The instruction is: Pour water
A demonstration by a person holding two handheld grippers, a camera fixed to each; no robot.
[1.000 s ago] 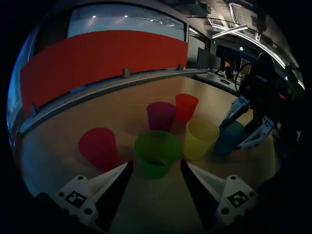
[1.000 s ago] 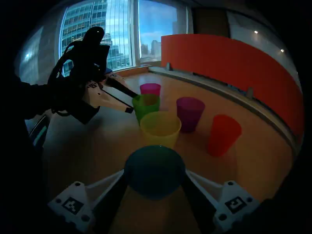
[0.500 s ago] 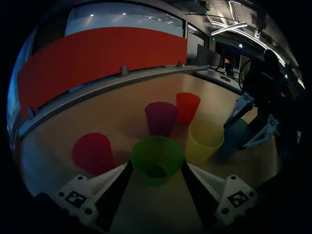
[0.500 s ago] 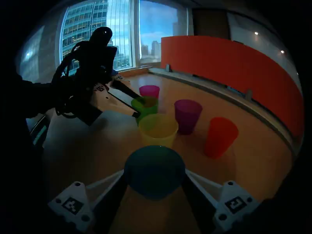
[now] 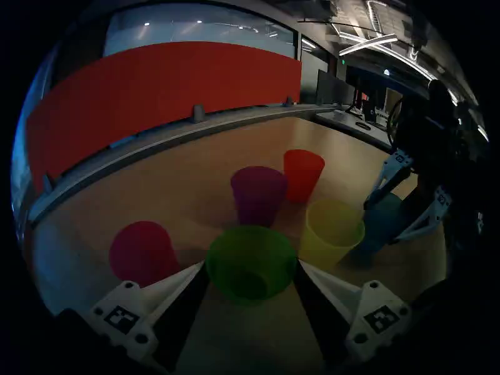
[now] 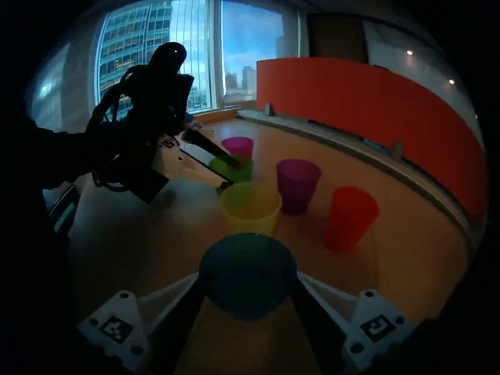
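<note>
A green cup (image 5: pixel 250 265) stands on the wooden table (image 5: pixel 187 181), right between the tips of my left gripper (image 5: pixel 250 265), which is open around it. In the right gripper view that left gripper (image 6: pixel 232 174), held by a dark-sleeved hand, straddles the green cup (image 6: pixel 242 170). My right gripper (image 6: pixel 248 278) is shut on a blue cup (image 6: pixel 248 275). The left gripper view has the right gripper (image 5: pixel 382 222) with the blue cup (image 5: pixel 381 219) at the far right.
A yellow cup (image 5: pixel 331 231) stands between the green and blue ones, with a purple cup (image 5: pixel 258 194) and an orange cup (image 5: pixel 303 175) behind. A pink cup (image 5: pixel 142 253) stands at the left. A red partition (image 5: pixel 156 87) borders the table's far edge.
My left gripper has moved forward, so the green cup now sits between its fingertips. The right gripper still holds the blue cup and has barely moved.
</note>
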